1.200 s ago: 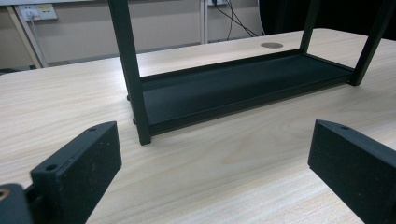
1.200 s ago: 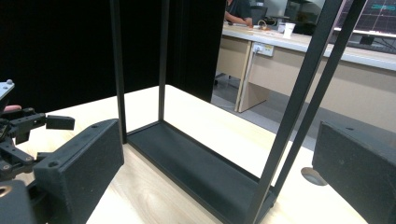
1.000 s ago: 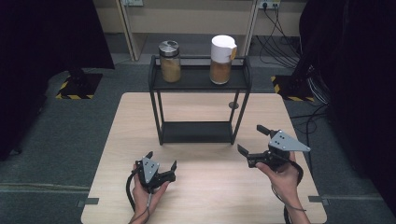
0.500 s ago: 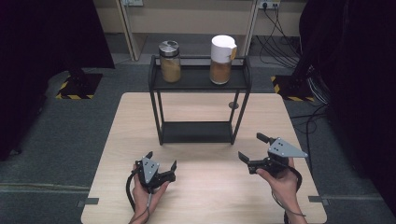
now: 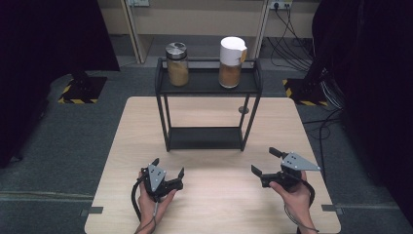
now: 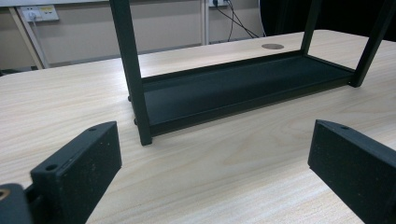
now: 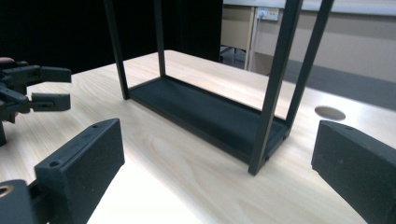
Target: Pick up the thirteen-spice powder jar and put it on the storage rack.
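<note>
A black two-tier rack (image 5: 209, 87) stands mid-table. On its top shelf are a glass jar with a metal lid (image 5: 177, 65) and a taller jar with a white lid (image 5: 232, 62), both holding brownish contents. My left gripper (image 5: 168, 166) rests open near the front left of the table, facing the rack's lower shelf (image 6: 233, 88), with nothing between the jaws. My right gripper (image 5: 263, 161) is open at the front right, angled toward the rack's right legs (image 7: 273, 93). The left gripper (image 7: 32, 91) shows at the far left of the right gripper view.
The wooden table (image 5: 209, 204) has a round cable hole (image 5: 243, 110) behind the rack. Dark curtains flank both sides. Cables and wall sockets (image 5: 282, 6) lie beyond the far edge. The rack's lower shelf (image 5: 204, 138) holds nothing.
My right gripper has come down and back toward the table's front edge, staying open. The left gripper, rack and jars have not moved.
</note>
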### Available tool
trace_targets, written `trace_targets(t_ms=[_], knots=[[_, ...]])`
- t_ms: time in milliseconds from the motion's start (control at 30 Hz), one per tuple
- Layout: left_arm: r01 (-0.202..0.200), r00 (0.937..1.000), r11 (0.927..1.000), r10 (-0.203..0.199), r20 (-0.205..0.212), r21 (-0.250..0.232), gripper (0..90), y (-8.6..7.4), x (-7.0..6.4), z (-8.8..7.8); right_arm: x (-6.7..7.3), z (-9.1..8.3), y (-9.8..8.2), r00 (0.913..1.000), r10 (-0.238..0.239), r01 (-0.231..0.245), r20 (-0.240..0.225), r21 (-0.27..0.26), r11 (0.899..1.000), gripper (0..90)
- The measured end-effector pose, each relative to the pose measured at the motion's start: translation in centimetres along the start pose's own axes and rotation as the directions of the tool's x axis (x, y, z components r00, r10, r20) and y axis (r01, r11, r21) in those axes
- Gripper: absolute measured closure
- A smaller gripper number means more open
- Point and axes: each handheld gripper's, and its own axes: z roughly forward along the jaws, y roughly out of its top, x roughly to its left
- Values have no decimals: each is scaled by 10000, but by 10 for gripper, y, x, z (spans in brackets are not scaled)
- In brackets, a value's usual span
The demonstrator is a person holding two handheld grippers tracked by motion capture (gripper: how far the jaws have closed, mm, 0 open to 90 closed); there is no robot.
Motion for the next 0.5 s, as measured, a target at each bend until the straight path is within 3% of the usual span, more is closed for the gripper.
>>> trace_targets(t_ms=[500], knots=[[14,10000,10000,-14,-8,0,21,0,0,0,-2,-5,-39,9976,658,-664,231,240,9975,30]])
